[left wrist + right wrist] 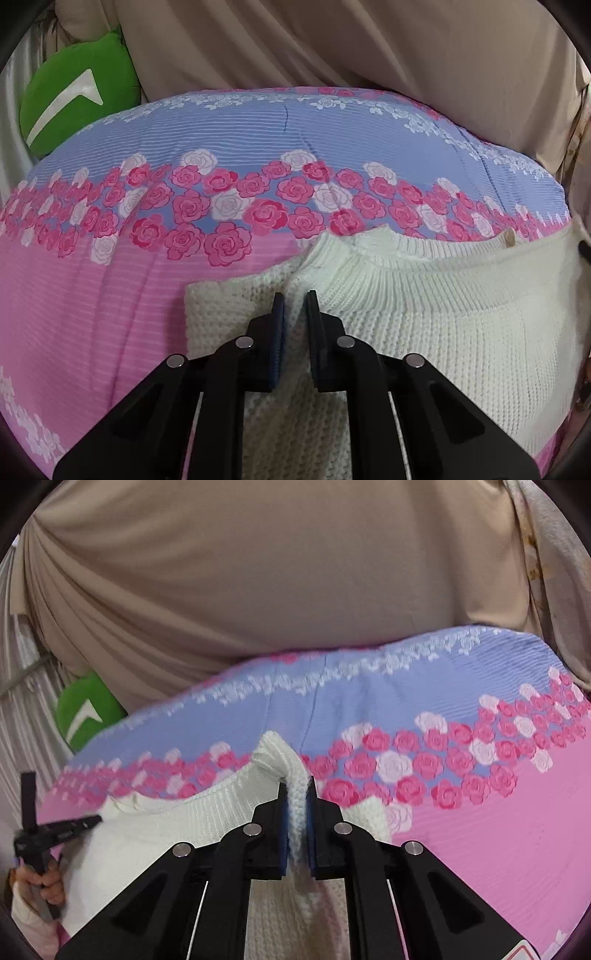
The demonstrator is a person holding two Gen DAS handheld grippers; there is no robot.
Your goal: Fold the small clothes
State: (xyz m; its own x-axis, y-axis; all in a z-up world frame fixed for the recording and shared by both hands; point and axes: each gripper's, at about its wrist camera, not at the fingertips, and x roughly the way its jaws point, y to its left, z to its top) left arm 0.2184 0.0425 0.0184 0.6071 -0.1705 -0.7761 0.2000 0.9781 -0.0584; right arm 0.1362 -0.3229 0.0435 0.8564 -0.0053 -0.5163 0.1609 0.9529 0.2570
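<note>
A small white knitted sweater point(424, 317) lies on a pink and blue rose-patterned bedspread point(92, 295). My left gripper point(294, 299) rests on the sweater near its left shoulder, with its jaws a narrow gap apart and knit fabric between them. My right gripper point(295, 786) is shut on a fold of the sweater point(284, 760) near the right shoulder and lifts it off the bedspread point(498, 830). The left gripper point(88, 821) also shows at the left edge of the right wrist view, held by a hand.
A green cushion point(77, 103) sits at the back left of the bed. Beige draped cloth point(332, 44) hangs behind the bed. Bare bedspread lies left of the sweater and beyond it.
</note>
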